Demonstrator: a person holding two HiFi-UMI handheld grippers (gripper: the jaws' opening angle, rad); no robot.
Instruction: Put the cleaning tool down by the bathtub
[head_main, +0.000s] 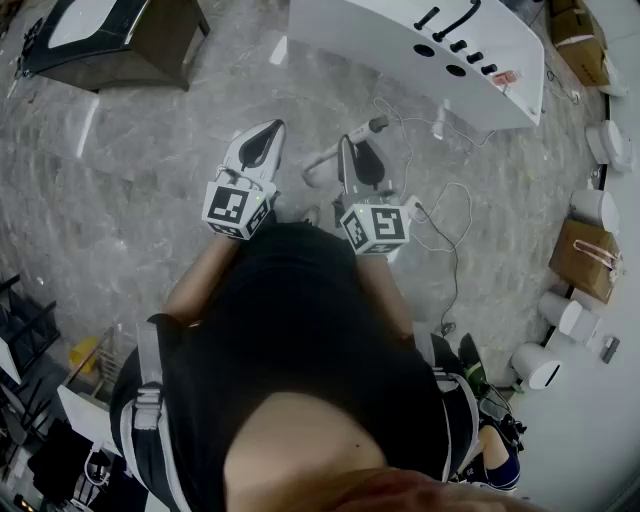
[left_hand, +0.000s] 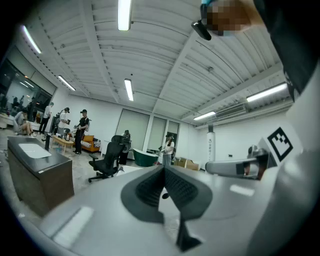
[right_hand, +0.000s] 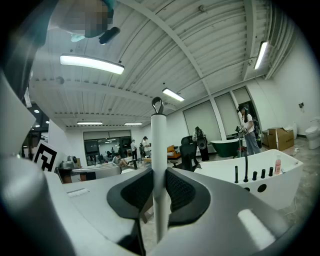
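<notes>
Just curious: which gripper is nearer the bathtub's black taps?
Right. In the head view the right gripper, shut on the tool handle, lies below and left of the taps; the left gripper, shut and empty, lies farther left.

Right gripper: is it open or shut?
Shut: in the right gripper, both fingers press the white cleaning tool between them.

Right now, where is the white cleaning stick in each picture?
Head view: cleaning tool in the middle, across the right gripper.
Left gripper view: not in it.
Right gripper view: upright at centre, between the jaws.
Shared landmark: white bathtub, top of head view, right of right gripper view.
</notes>
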